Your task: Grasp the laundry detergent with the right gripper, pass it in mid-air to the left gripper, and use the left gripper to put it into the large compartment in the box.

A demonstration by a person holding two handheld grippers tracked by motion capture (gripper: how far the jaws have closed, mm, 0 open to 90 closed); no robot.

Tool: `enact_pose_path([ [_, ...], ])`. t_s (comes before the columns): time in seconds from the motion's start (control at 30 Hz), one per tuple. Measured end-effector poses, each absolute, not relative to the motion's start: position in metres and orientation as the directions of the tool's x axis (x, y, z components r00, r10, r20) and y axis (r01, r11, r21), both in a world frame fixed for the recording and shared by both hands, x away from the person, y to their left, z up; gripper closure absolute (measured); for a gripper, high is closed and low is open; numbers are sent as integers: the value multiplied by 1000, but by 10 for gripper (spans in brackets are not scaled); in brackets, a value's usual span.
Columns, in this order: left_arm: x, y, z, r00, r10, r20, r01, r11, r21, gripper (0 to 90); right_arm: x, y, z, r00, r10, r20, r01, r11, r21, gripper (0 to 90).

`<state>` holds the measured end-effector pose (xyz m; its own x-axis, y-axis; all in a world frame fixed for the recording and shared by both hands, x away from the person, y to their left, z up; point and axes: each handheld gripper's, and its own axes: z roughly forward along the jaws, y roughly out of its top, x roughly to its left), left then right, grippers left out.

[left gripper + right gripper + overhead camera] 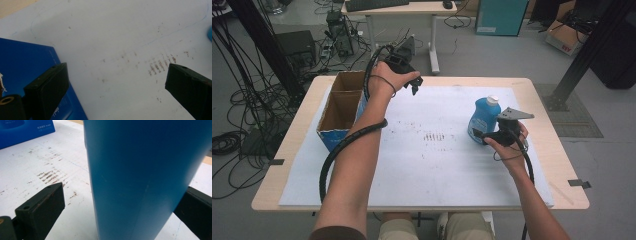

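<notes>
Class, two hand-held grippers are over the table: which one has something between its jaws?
The right hand-held gripper: the blue bottle stands between its open jaws. The left hand-held gripper, raised near the cardboard box, has nothing between its.

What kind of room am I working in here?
Likely a lab or workshop: loose cables over a grey floor, a desk with a keyboard, black frame struts, cardboard boxes.
</notes>
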<state>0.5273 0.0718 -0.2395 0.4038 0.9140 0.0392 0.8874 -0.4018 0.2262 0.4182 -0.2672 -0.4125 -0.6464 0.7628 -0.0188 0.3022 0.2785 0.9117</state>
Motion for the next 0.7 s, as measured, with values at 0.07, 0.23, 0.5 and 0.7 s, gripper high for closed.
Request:
enact_pose_path([
  [0.07,527,72,-240,400,916,38,889,-398,228,56,418,-267,-412,-647,762,-23,299,281,912,8],
  [0.23,527,74,-240,400,916,38,889,-398,226,56,419,-267,-413,-645,763,-29,294,283,913,8],
  [0.5,526,74,-239,401,915,39,888,-399,228,56,418,-265,-413,-645,764,-33,291,286,913,10],
  [0.7,526,75,-239,400,916,39,889,-398,229,56,419,-265,-413,-636,771,-34,291,280,915,34],
])
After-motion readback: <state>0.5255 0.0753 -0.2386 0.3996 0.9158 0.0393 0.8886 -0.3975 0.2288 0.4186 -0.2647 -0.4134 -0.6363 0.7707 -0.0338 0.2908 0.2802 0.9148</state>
